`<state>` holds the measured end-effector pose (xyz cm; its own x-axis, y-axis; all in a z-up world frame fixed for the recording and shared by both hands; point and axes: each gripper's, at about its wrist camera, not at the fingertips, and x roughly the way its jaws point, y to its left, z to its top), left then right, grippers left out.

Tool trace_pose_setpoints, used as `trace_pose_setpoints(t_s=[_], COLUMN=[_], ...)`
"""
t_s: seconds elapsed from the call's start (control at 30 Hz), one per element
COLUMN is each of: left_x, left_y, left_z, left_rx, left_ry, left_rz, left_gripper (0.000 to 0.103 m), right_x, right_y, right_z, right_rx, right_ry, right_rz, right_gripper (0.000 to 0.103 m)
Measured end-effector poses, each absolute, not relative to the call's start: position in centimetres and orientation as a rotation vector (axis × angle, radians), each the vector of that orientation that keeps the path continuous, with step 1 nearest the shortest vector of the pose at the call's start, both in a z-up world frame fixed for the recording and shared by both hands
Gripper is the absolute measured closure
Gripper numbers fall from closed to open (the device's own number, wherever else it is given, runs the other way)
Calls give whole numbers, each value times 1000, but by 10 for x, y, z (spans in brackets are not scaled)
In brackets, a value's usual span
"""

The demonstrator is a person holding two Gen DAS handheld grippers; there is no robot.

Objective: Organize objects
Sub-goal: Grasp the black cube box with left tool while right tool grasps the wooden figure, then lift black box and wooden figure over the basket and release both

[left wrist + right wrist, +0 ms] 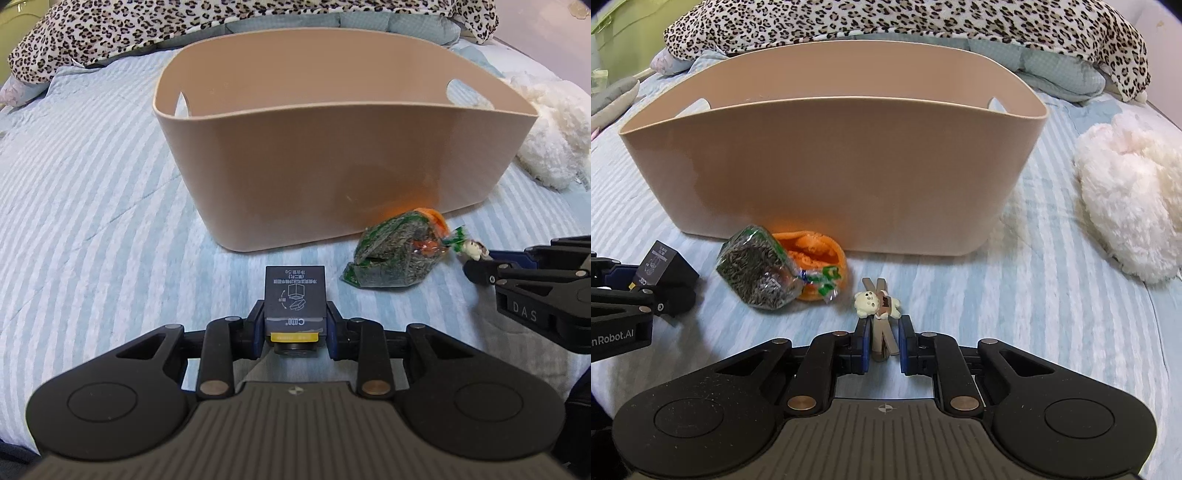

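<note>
While my left gripper (295, 325) has its fingers clamped on the small dark box (294, 295) only at its near end, and my right gripper (884, 341) has its fingers close around the wooden peg with the little bear (877, 308) without my being sure both pads touch it, I reckon either could pivot or drop on the way up. Both sit low over the striped bed (92, 206), just short of the tan basket (831, 162), whose tall near wall I must clear. Between them, the seed bag (757, 273) and orange pouch (820, 254) lie against that wall, with a white fluffy toy (1130, 206) off right.
</note>
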<state>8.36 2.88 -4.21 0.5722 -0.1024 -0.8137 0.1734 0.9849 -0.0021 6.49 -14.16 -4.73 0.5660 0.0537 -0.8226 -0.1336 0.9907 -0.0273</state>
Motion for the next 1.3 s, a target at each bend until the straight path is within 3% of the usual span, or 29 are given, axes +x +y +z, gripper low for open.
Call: trace_pose_setpoints(t_s=[0.87, 1.3], left_x=[41, 75], left_y=[35, 38], left_z=[20, 61], left_rx=[86, 78], left_ry=[800, 694], left_rz=[-211, -194], left_gripper=[70, 70], right_x=[33, 65], right_y=[-166, -172], right_z=[30, 67], right_rx=[-5, -3], right_ry=[782, 652], right_rz=[156, 150], right_gripper=[90, 90])
